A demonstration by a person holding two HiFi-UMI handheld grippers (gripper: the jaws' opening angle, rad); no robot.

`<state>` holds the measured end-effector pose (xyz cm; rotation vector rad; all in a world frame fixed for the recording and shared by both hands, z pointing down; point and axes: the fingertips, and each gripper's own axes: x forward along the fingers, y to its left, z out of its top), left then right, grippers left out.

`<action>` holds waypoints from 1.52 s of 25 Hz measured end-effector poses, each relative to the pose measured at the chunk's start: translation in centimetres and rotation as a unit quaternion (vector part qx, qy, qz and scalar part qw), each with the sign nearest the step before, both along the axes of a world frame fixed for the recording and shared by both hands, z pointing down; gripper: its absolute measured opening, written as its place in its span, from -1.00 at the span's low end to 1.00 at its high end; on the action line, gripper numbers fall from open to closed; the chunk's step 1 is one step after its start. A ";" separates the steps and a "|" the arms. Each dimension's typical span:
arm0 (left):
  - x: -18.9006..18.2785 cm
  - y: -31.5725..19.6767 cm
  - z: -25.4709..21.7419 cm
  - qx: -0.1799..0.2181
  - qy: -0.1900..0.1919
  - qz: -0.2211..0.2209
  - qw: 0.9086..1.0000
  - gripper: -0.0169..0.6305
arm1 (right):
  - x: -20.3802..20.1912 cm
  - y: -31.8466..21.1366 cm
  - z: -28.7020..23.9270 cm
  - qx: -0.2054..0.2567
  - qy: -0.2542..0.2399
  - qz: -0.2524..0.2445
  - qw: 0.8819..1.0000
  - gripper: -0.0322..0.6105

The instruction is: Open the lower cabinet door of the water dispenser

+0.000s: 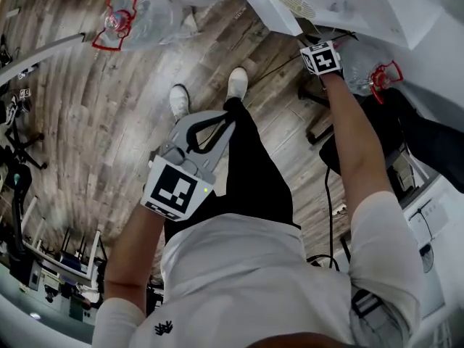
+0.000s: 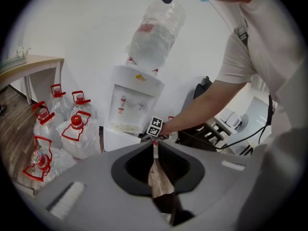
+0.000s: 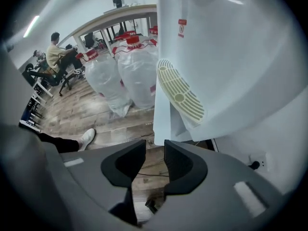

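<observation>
The white water dispenser (image 2: 132, 102) stands against the wall with a bottle upside down on top. Its lower cabinet front (image 2: 118, 141) sits below the drip tray (image 3: 180, 93). In the right gripper view the cabinet's white panel (image 3: 168, 117) is just ahead of my right gripper (image 3: 155, 148), whose jaws stand a little apart with nothing between them. In the head view the right gripper (image 1: 322, 55) reaches to the dispenser's foot (image 1: 272, 6). My left gripper (image 1: 210, 125) hangs back over my legs, its jaws meeting at the tips (image 2: 155, 142) and empty.
Several clear water jugs with red handles (image 2: 72, 134) crowd the floor left of the dispenser; more jugs (image 3: 137, 66) show beside it. A wooden desk (image 2: 33, 64) is further left. Black cables (image 1: 330, 194) and a dark stand lie to the right. A person sits far off (image 3: 55, 52).
</observation>
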<state>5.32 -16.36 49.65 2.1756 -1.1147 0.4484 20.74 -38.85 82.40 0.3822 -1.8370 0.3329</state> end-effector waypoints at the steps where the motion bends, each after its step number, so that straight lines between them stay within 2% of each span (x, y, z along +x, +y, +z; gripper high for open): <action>1: -0.2 0.0 0.5 -0.003 0.001 0.000 1.000 -0.77 | 0.0 -0.5 0.8 0.001 0.005 -0.001 1.000 -0.59; 7: -0.8 -0.1 3.2 -0.037 0.007 -0.006 0.999 -0.77 | 0.0 -2.4 4.1 -0.013 0.021 0.004 1.000 -0.57; 15: -0.7 0.1 4.4 -0.053 0.013 -0.012 0.998 -0.77 | 0.3 -3.2 5.6 -0.036 0.029 0.031 0.998 -0.58; 20: -0.9 0.1 4.6 -0.055 0.017 -0.015 0.998 -0.78 | 0.2 -2.8 5.7 -0.055 0.004 0.069 0.996 -0.62; 25: -1.2 0.5 4.6 -0.052 0.019 -0.018 0.998 -0.78 | -0.4 -1.4 5.8 -0.060 0.002 0.065 0.996 -0.62; 38: -4.7 2.5 3.8 -0.038 0.016 -0.030 0.999 -0.78 | -3.6 2.4 5.8 -0.079 -0.003 0.098 0.992 -0.62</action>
